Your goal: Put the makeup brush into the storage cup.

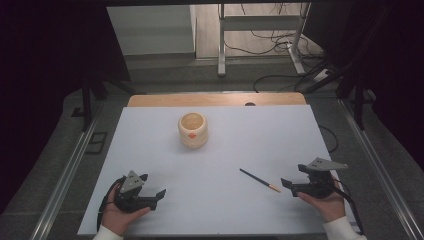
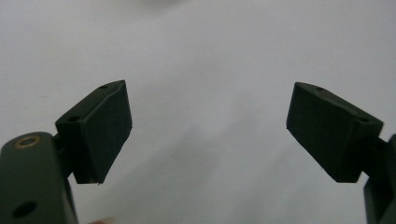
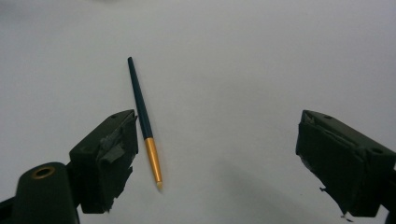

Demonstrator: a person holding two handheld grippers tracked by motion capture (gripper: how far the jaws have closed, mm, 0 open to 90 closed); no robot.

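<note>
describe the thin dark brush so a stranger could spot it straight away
Start at the white table top and go to its near right part, just ahead of the right gripper. There lies the slim dark-blue brush with a gold end, flat and slanted. Its only neighbour, the squat cream cup, stands farther back.

A white table top point(image 1: 280, 145) has a wooden far edge point(image 1: 215, 99). Beyond it, cables point(image 1: 272, 42) trail across grey floor point(image 1: 170, 75) around a metal stand point(image 1: 221, 40).
</note>
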